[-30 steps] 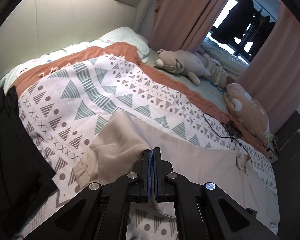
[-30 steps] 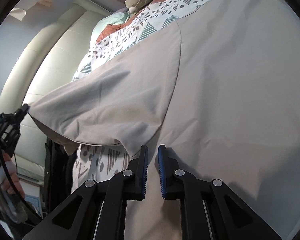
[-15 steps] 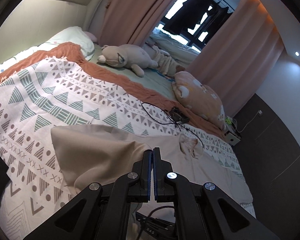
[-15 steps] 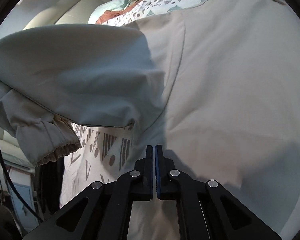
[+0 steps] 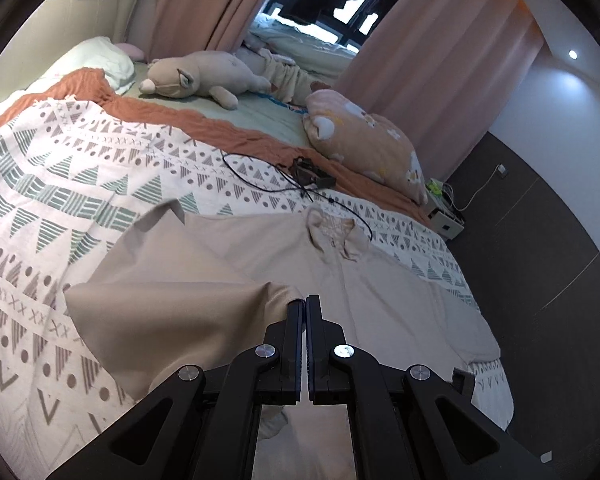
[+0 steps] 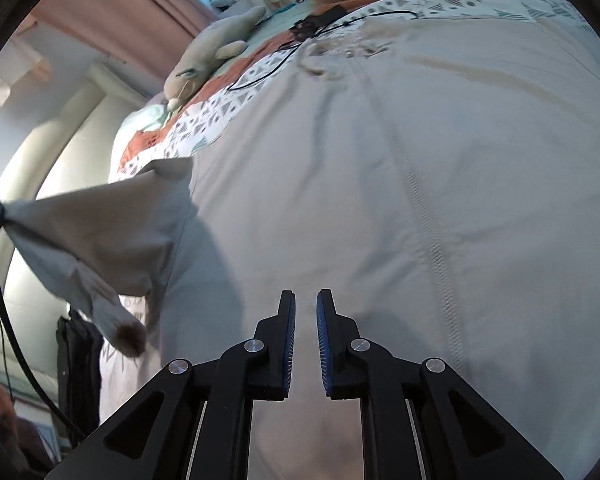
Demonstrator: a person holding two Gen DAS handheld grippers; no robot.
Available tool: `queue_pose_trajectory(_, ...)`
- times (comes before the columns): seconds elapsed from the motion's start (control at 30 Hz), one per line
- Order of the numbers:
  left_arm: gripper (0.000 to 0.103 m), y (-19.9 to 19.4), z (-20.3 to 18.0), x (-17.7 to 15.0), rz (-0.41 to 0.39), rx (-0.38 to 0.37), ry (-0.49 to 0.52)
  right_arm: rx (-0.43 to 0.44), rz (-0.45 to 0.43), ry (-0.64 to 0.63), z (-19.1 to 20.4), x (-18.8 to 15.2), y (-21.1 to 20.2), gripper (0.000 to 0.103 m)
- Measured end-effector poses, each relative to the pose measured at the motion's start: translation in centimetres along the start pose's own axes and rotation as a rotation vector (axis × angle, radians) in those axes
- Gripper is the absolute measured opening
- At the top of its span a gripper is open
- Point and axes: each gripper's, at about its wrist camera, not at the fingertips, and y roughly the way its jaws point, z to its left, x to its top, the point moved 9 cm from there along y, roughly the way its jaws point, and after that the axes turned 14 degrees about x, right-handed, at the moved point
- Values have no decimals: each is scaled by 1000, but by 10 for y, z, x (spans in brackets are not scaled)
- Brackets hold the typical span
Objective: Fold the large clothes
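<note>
While its jaws are pressed together on a fold of the sleeve (image 5: 172,312), the left claw (image 5: 304,300) holds that beige cloth lifted off the bed; to this claw's left the sleeve drapes down over the patterned blanket (image 5: 80,184), and ahead of it the beige jacket (image 5: 380,280) lies spread flat with its collar (image 5: 336,236) at the far end. Beyond the collar a black cable (image 5: 260,180) trails across the blanket, and farther off rest a plush bear (image 5: 204,74) and, to the right, a pink pillow (image 5: 364,144). From the right wrist, the right claw (image 6: 305,298) hovers with a narrow gap between its blue pads, gripping nothing, above the jacket's body (image 6: 380,220); the zipper seam (image 6: 428,232) runs just to its right, the raised sleeve hangs well to its left.
</note>
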Motion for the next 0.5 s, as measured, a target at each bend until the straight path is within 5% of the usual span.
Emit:
queue_pose_trajectory(0.13, 7, 25, -16, -29, 91, 23, 1, 11, -14, 64, -14, 4, -4, 13)
queue_pose_trajectory(0.23, 35, 39, -24, -49, 158, -18, -37, 7, -19, 61, -16, 8, -7, 13)
queue_pose_trajectory(0.3, 63, 38, -23, -59, 154, -30, -68, 22, -22, 58, -14, 12, -9, 13)
queue_pose_trajectory(0.33, 68, 35, -23, -61, 136, -20, -80, 28, -25, 57, -14, 14, -9, 13)
queue_pose_trajectory(0.5, 72, 16, 3, -67, 42, -4, -145, 19, -40, 10, -16, 13, -22, 13)
